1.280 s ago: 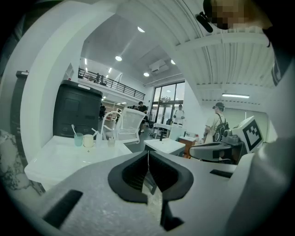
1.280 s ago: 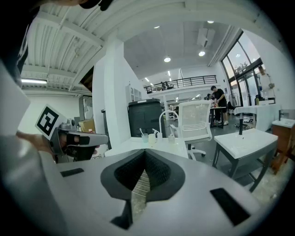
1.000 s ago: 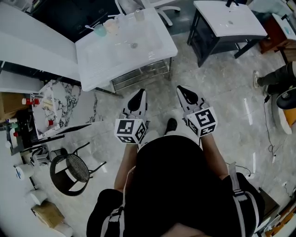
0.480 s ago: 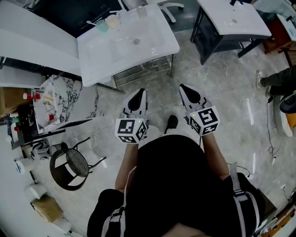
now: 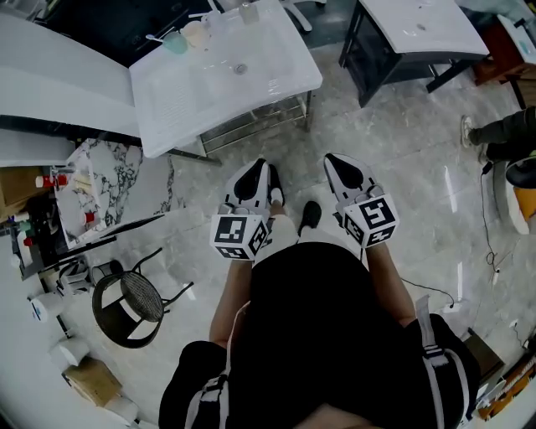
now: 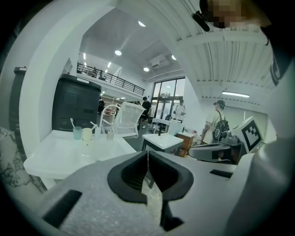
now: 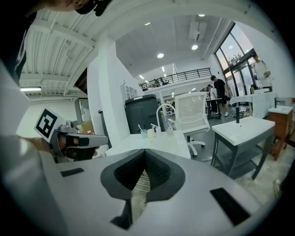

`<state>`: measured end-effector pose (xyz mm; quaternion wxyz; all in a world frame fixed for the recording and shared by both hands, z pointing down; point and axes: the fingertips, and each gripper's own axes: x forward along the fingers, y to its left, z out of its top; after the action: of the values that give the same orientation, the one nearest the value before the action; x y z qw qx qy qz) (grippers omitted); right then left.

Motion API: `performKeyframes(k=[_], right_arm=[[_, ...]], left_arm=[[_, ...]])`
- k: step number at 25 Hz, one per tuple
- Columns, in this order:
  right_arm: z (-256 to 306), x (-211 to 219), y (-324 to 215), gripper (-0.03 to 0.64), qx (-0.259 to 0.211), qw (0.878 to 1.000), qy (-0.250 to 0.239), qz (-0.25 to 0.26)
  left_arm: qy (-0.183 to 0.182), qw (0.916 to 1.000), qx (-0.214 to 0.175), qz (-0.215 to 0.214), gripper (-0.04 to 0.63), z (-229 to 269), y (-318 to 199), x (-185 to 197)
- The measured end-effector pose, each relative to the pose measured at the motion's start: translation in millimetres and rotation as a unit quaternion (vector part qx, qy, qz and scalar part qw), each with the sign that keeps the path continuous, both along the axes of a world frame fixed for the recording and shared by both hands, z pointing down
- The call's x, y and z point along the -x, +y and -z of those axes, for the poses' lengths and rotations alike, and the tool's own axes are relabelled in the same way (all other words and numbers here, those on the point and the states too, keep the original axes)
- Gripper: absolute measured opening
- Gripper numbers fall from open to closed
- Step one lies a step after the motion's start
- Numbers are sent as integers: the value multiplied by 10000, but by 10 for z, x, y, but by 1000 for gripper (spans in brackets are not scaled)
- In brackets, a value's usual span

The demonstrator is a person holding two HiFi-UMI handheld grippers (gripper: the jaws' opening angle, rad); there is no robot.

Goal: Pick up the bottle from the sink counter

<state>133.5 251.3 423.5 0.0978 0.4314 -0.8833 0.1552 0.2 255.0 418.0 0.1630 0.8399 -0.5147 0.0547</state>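
Possible to grab the wrong thing: at the far edge of the white table [image 5: 276, 84], top of the frame in the head view, a row of small items close to each other, with a teal cup [image 5: 176, 42] and a cream cup [image 5: 196, 33] to the left of the bottle [image 5: 249, 12]. Possible also to knock the bottle over by arriving with closed jaws, so necessary to open them first. Hard as well to judge the reach from so far away.

Both closed and empty now: left tool [image 5: 254, 170] and right tool [image 5: 335, 161], jaws pressed together with nothing between, held low at the centre of the frame, well apart from the table.

About the bottle: small, pale, seemingly clear, upright at the back of the table. Too small in every view to tell cap or label. Probably light, easy to tip, and smooth under the pads.
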Motion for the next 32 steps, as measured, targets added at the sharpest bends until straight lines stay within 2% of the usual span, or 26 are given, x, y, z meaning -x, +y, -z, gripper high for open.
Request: performKeyframes(k=[5,10,21,32], right_arm=[[85,-16,-163,5,-76,9998,78,-161],[179,-1,-490,5,-156,9991,166,-363],[439,568,-1398,5,-388,9979,281,-424],[342,1131,-1993,5,-300,9969,362,-635]], left_arm=[[226,9995,-90,-183,20,57,-298,-31],[215,9989,-183,-378,20,137,-656,-26],[154,9977,-231,-624,20,210,-1589,449],[81,9944,-95,-1046,20,75,-2190,909]])
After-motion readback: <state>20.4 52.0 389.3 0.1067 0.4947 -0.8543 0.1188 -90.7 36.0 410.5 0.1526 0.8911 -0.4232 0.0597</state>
